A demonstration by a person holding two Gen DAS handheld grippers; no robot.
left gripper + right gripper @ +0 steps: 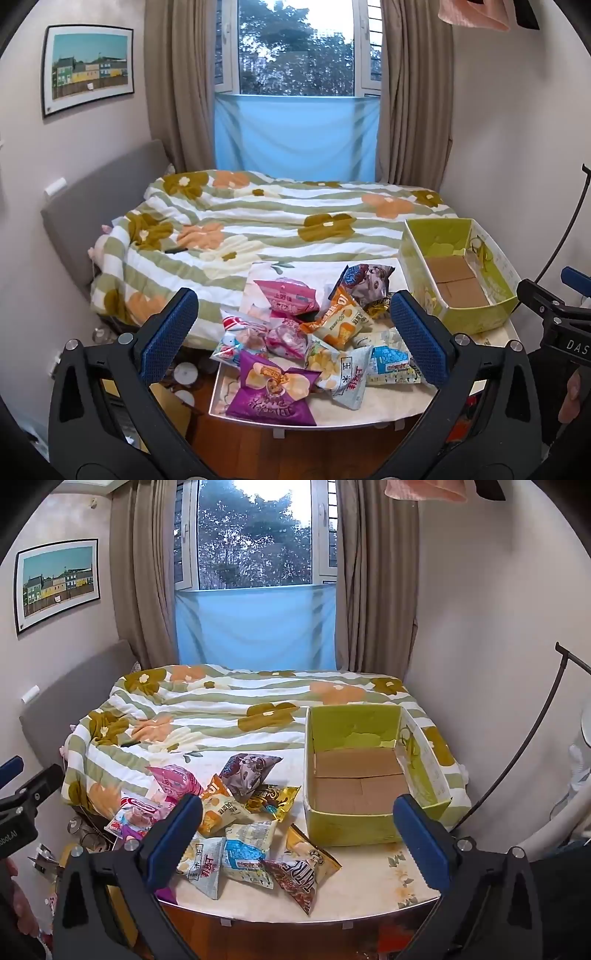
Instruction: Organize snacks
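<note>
No snack is judged to have been moved yet: the green cardboard box is seen bare down to its brown floor, and the whole pile of snack packets lies loose on the small table. The step in hand is judged to be the approach for the first pick.

The left gripper is held wide open, nothing between its blue pads; it hovers above and short of the pile, with the purple packet nearest below it and the orange packet just beyond. No contact is seen.

The right gripper is likewise spread wide and empty. The box lies ahead of it, toward its right finger; the brown-and-gold packet lies just below, between its fingers.

The next move is judged to call for a descent onto one packet at the pile's edge, a closing on its crimped seam, then carriage to the box. Slippery, air-filled bags are expected to slide if pinched mid-body.
</note>
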